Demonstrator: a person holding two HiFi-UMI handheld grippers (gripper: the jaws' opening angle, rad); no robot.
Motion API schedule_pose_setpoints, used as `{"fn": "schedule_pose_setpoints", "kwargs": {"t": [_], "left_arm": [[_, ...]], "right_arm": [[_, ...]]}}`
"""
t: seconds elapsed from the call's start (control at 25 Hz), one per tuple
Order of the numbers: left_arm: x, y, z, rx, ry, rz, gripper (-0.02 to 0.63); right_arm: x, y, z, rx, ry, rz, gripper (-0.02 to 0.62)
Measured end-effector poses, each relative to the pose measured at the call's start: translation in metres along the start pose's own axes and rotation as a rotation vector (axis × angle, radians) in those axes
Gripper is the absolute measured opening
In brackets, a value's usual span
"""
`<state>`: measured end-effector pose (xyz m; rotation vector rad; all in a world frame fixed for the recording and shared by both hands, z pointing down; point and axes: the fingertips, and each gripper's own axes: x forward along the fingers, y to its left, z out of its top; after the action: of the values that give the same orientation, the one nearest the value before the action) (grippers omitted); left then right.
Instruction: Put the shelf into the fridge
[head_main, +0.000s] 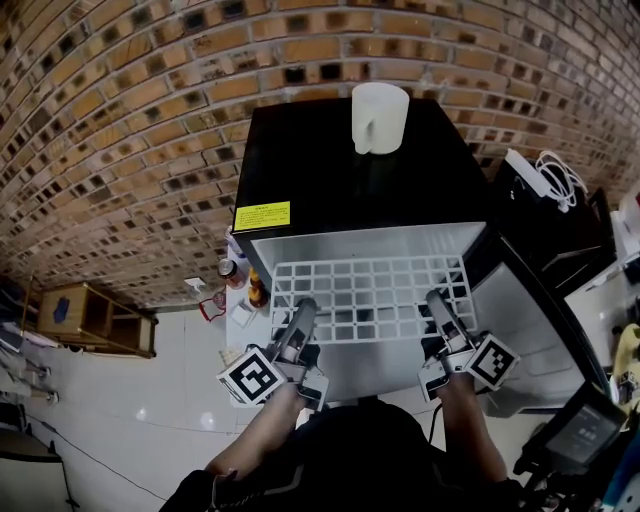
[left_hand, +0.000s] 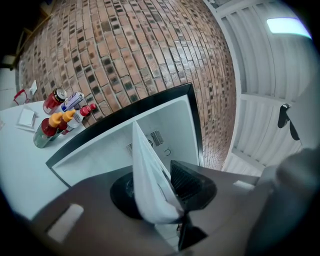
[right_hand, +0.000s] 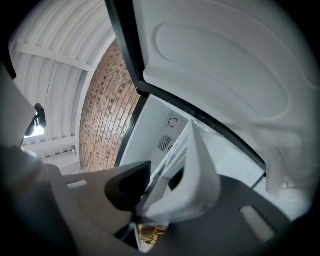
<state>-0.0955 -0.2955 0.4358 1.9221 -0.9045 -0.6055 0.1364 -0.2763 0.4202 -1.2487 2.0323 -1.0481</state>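
The white wire shelf (head_main: 370, 297) lies flat at the mouth of the open black fridge (head_main: 350, 170), its far edge just inside the white cavity. My left gripper (head_main: 300, 318) is shut on the shelf's near left edge, and my right gripper (head_main: 440, 308) is shut on its near right edge. In the left gripper view the shelf (left_hand: 146, 172) runs edge-on between the dark pads of the left gripper (left_hand: 161, 191) toward the fridge's back wall (left_hand: 170, 132). The right gripper view shows the shelf (right_hand: 195, 172) clamped in the right gripper (right_hand: 165, 192), under the open door's inner liner (right_hand: 225, 65).
A white jug (head_main: 379, 117) stands on the fridge top. The fridge door (head_main: 540, 320) hangs open to the right. Bottles and a can (left_hand: 57, 115) stand on a white surface left of the fridge. Behind is a brick wall (head_main: 130, 120); a wooden crate (head_main: 90, 318) sits on the floor at left.
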Motion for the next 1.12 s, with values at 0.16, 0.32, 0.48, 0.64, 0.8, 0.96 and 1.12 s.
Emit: {"fn": "schedule_pose_setpoints", "kwargs": {"t": [0.16, 0.32, 0.48, 0.64, 0.8, 0.96, 1.12], "left_arm": [[0.002, 0.001, 0.003, 0.012, -0.009, 0.014, 0.097], [0.007, 0.001, 0.003, 0.021, -0.01, 0.015, 0.097], [0.009, 0.001, 0.003, 0.021, -0.021, 0.012, 0.097], [0.016, 0.001, 0.003, 0.018, -0.029, -0.004, 0.097], [0.019, 0.002, 0.006, 0.036, -0.036, 0.016, 0.097], [0.021, 0.006, 0.011, 0.043, -0.045, 0.021, 0.097], [0.027, 0.009, 0.013, 0.037, -0.058, 0.024, 0.097]], "right_arm": [[0.007, -0.004, 0.002, 0.011, 0.003, 0.003, 0.118], [0.009, -0.01, 0.004, 0.02, -0.002, -0.008, 0.115], [0.012, -0.015, 0.006, 0.04, 0.002, -0.011, 0.112], [0.015, -0.021, 0.009, 0.065, -0.011, -0.037, 0.11], [0.019, -0.025, 0.014, 0.052, -0.024, -0.046, 0.11], [0.03, -0.026, 0.016, 0.035, -0.028, -0.04, 0.11], [0.035, -0.032, 0.02, 0.037, -0.035, -0.061, 0.11]]}}
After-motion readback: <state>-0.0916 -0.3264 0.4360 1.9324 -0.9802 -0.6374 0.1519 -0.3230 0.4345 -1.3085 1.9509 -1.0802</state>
